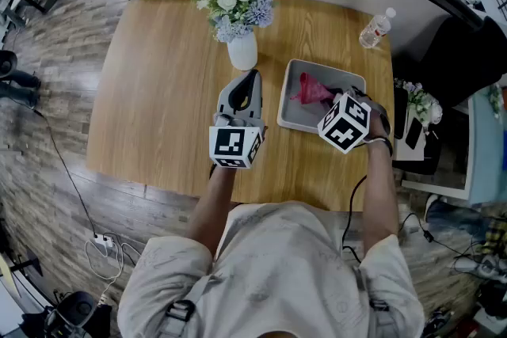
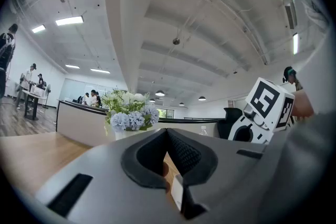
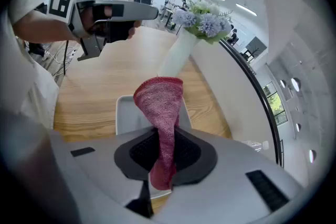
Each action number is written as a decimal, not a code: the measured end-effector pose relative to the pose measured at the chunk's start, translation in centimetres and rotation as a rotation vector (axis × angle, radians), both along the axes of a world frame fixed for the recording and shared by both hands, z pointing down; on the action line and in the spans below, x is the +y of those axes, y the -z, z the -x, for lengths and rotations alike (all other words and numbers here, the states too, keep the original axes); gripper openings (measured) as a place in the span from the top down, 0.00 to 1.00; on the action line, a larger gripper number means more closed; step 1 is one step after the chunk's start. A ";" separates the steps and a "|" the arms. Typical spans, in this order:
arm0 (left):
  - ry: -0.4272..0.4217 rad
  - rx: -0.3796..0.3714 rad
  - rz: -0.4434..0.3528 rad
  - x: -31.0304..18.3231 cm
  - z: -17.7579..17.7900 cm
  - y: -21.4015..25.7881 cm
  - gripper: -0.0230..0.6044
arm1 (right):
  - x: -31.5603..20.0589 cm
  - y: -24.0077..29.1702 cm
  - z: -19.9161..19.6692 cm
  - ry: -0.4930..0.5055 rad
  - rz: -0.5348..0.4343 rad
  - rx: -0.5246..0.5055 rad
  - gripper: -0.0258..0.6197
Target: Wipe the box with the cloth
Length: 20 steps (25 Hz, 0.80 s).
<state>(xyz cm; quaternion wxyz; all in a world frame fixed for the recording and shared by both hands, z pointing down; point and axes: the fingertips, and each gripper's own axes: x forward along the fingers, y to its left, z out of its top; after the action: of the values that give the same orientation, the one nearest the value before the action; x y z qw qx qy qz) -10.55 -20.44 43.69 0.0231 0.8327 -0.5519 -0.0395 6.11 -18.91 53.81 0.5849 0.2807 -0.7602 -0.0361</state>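
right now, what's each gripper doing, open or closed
Left gripper: closed, nothing between the jaws.
Right gripper: closed on the red cloth, over the grey box.

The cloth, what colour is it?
The cloth is reddish pink with a knitted look. It shows best in the right gripper view.

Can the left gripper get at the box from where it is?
Probably yes. The left gripper is right beside the box, only bare table between them; the vase stands ahead, off that path. Its jaws are shut, though.
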 end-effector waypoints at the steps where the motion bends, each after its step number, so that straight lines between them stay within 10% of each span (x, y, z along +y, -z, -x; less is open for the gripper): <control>1: 0.002 0.000 -0.001 0.0 0.0 0.0 0.94 | -0.5 0.4 0.1 0.000 -0.018 -0.006 0.86; 20: 0.032 -0.011 0.014 -0.5 1.3 -1.0 0.94 | -6.8 -0.8 1.5 -0.049 -0.157 -0.031 0.86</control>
<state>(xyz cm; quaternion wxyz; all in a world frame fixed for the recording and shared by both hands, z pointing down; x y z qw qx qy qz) -11.87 -20.91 44.69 0.0255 0.8237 -0.5656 -0.0312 4.58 -25.69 54.65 0.5501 0.3445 -0.7568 -0.0769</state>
